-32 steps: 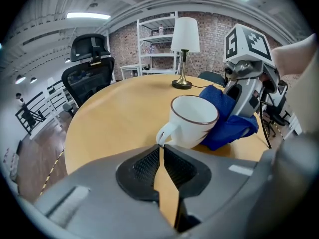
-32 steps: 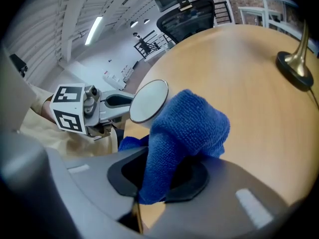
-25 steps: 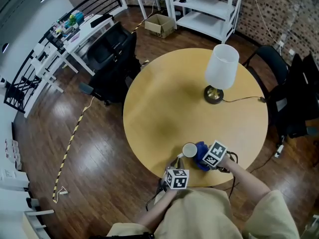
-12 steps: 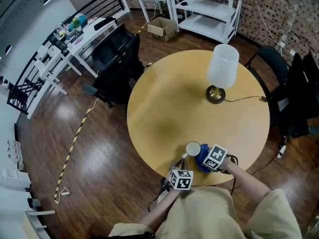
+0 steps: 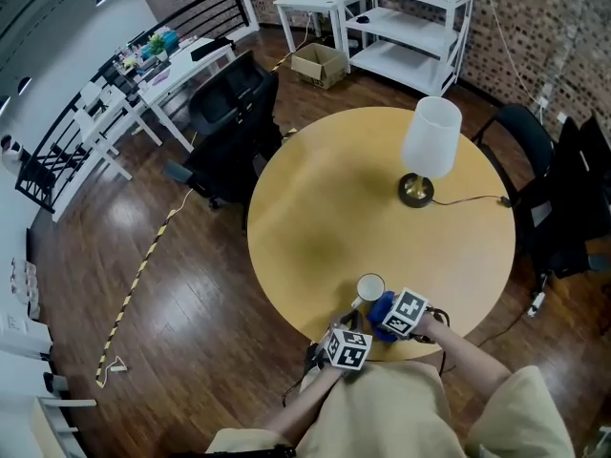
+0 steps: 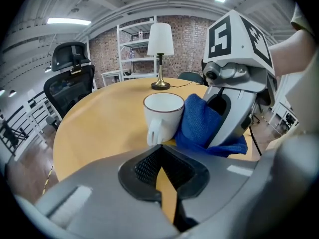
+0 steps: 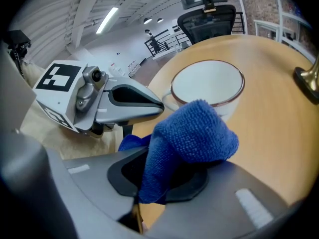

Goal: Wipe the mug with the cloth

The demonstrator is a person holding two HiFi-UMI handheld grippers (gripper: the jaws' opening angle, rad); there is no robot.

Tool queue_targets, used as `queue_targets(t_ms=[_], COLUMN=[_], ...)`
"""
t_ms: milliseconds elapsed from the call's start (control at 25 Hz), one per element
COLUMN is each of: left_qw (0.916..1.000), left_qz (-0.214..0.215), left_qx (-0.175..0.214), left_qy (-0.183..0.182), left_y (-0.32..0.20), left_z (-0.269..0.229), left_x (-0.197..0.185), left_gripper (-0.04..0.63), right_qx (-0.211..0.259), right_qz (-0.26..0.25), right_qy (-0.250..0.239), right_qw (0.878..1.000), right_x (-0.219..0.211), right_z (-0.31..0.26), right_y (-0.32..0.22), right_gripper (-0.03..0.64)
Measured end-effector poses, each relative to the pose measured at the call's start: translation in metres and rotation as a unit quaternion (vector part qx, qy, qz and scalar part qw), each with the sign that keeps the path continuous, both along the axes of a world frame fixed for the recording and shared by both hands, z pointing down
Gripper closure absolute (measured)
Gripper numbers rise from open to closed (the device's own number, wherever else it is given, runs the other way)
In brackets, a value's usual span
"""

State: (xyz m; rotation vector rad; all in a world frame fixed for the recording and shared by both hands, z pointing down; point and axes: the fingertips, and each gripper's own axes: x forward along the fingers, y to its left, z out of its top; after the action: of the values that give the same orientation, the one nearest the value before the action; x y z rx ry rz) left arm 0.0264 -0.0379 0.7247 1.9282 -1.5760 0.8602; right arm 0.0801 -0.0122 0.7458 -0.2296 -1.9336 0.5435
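A white mug (image 5: 369, 287) stands near the front edge of the round wooden table (image 5: 315, 208), its handle toward me. My left gripper (image 5: 353, 309) has just closed and is shut, its tips right at the lower end of the handle (image 6: 154, 131). I see nothing between its pads. My right gripper (image 5: 387, 303) is shut on a blue cloth (image 7: 192, 138), which bunches up against the mug's (image 7: 208, 83) side and rim. In the left gripper view the cloth (image 6: 199, 126) lies against the right of the mug (image 6: 163, 111), with the right gripper (image 6: 227, 118) behind it.
A lamp with a white shade (image 5: 430, 146) stands at the far right of the table, its cord running off to the right. Black office chairs (image 5: 229, 122) stand at the left, and another at the right. White shelving (image 5: 410, 27) is beyond the table.
The right gripper with the cloth has slid a little toward the table's front edge beside the mug. The mug and the left gripper have stayed about where they were.
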Motion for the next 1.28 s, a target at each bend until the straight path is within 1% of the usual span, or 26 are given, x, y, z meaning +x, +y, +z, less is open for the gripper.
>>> queue_targets(t_ms=[120,200,280,360,400,440,480,520,560,640,720,800,840,880,920,960,1040,1120,1160,1200,1240,1280], left_qw=[0.9999,0.9997,0.9994,0.9980,0.9971,0.9967,0.9968,0.9965,0.9958,0.9941,0.9921,0.9868,0.9813,0.9729,0.9613,0.9465,0.9117,0.8772,0.8632,0.8539,0.8495,0.8484], left_qz=[0.012,0.011,-0.004,-0.034,-0.046,-0.045,-0.030,-0.008,0.015,0.049,0.083,0.139,0.178,0.221,0.267,0.313,0.394,0.453,0.473,0.487,0.492,0.492], left_qx=[0.012,0.022,0.035,0.052,0.056,0.052,0.039,0.022,0.008,0.001,-0.002,-0.017,-0.029,-0.043,-0.060,-0.078,-0.116,-0.154,-0.167,-0.170,-0.165,-0.161], left_qy=[0.001,0.000,0.002,0.013,0.026,0.044,0.063,0.080,0.091,0.097,0.094,0.081,0.069,0.052,0.032,0.012,-0.019,-0.039,-0.053,-0.072,-0.093,-0.109], left_y=[0.001,0.006,0.013,0.016,0.013,0.007,0.000,-0.009,-0.020,-0.043,-0.067,-0.089,-0.098,-0.104,-0.108,-0.109,-0.105,-0.094,-0.089,-0.089,-0.093,-0.097], left_z=[-0.004,-0.010,-0.020,-0.033,-0.039,-0.043,-0.045,-0.047,-0.050,-0.060,-0.070,-0.073,-0.071,-0.067,-0.061,-0.054,-0.036,-0.018,-0.011,-0.007,-0.004,-0.002], left_x=[0.006,0.003,-0.011,-0.034,-0.045,-0.053,-0.056,-0.057,-0.057,-0.059,-0.057,-0.046,-0.037,-0.026,-0.015,-0.003,0.016,0.028,0.031,0.033,0.034,0.035], left_gripper=[0.593,0.592,0.592,0.591,0.591,0.591,0.591,0.485,0.408,0.405,0.405,0.406,0.405,0.405,0.405,0.405,0.398,0.390,0.392,0.424,0.473,0.517], right_qx=[-0.002,0.002,0.004,0.001,-0.001,-0.005,-0.010,-0.018,-0.025,-0.040,-0.052,-0.058,-0.060,-0.060,-0.058,-0.057,-0.053,-0.052,-0.051,-0.050,-0.049,-0.047], right_qz=[-0.004,-0.004,0.005,0.026,0.043,0.064,0.090,0.120,0.152,0.215,0.269,0.307,0.320,0.332,0.344,0.354,0.376,0.394,0.401,0.408,0.415,0.421], right_qy=[-0.007,-0.008,-0.011,-0.016,-0.021,-0.029,-0.039,-0.051,-0.065,-0.097,-0.127,-0.146,-0.151,-0.153,-0.153,-0.151,-0.147,-0.146,-0.147,-0.148,-0.149,-0.149], right_qw=[1.000,1.000,1.000,1.000,0.999,0.997,0.995,0.991,0.986,0.971,0.953,0.939,0.933,0.929,0.925,0.921,0.913,0.906,0.903,0.899,0.896,0.893], right_x=[-0.006,-0.008,-0.010,-0.009,-0.008,-0.007,-0.006,-0.005,-0.003,-0.001,0.001,0.003,0.005,0.007,0.010,0.013,0.017,0.018,0.018,0.018,0.019,0.020], right_z=[0.001,0.003,0.002,-0.001,-0.004,-0.008,-0.012,-0.017,-0.022,-0.034,-0.046,-0.056,-0.059,-0.060,-0.060,-0.060,-0.058,-0.060,-0.061,-0.063,-0.064,-0.066], right_y=[0.005,0.008,0.008,0.006,0.005,0.003,0.001,-0.001,-0.003,-0.005,-0.005,-0.004,-0.003,-0.002,0.000,0.000,-0.002,-0.003,-0.004,-0.005,-0.006,-0.007], right_gripper=[0.545,0.543,0.543,0.543,0.543,0.543,0.543,0.543,0.543,0.543,0.543,0.543,0.543,0.543,0.543,0.543,0.543,0.543,0.543,0.543,0.543,0.543])
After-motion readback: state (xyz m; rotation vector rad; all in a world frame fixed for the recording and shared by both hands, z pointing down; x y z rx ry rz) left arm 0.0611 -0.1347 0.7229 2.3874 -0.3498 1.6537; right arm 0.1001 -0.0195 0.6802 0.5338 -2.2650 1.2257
